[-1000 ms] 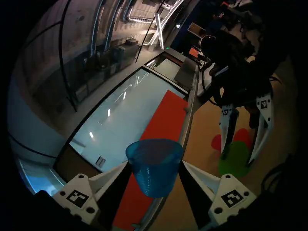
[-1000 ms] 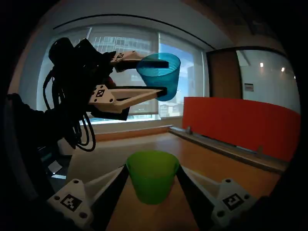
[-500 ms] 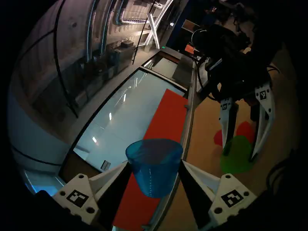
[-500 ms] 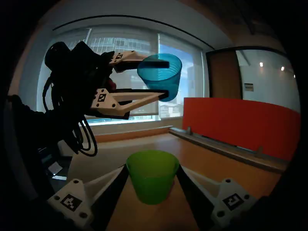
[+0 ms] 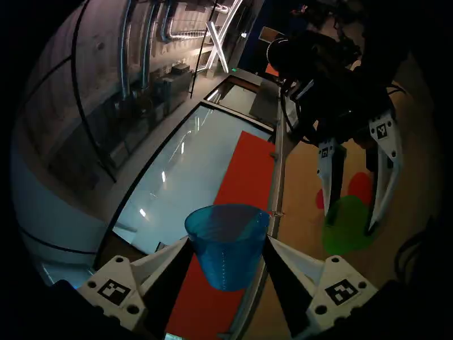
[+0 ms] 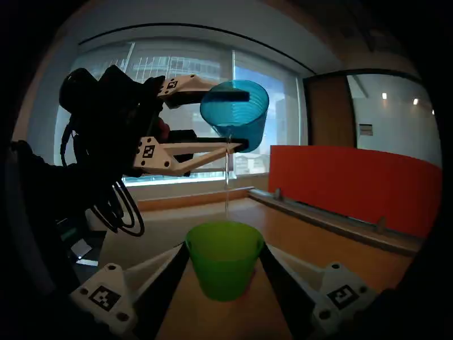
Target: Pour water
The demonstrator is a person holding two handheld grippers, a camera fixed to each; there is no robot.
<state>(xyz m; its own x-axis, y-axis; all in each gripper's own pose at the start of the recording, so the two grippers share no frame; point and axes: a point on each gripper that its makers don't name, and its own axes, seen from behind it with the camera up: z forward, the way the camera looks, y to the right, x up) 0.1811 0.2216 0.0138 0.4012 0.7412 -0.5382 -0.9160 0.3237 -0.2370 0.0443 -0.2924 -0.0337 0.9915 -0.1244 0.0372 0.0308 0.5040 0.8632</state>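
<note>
My left gripper point(image 5: 227, 258) is shut on a clear blue cup point(image 5: 227, 243). In the right gripper view that blue cup point(image 6: 235, 113) is held high and tipped, and a thin stream of water point(image 6: 226, 181) falls from its rim. Below it, my right gripper point(image 6: 225, 266) is shut on a green cup point(image 6: 225, 258), which stands upright over the wooden table point(image 6: 317, 243). In the left gripper view the green cup point(image 5: 346, 224) shows between the right gripper's white fingers point(image 5: 331, 181), seen from above.
An orange partition point(image 6: 357, 181) runs along the table's far edge on the right. Large windows point(image 6: 170, 73) stand behind the left gripper point(image 6: 226, 119). Black cables point(image 6: 122, 204) hang from the hand that holds it.
The blue cup has tipped further over the green cup, and a thin stream of water now falls from it. The green cup has stayed in place.
</note>
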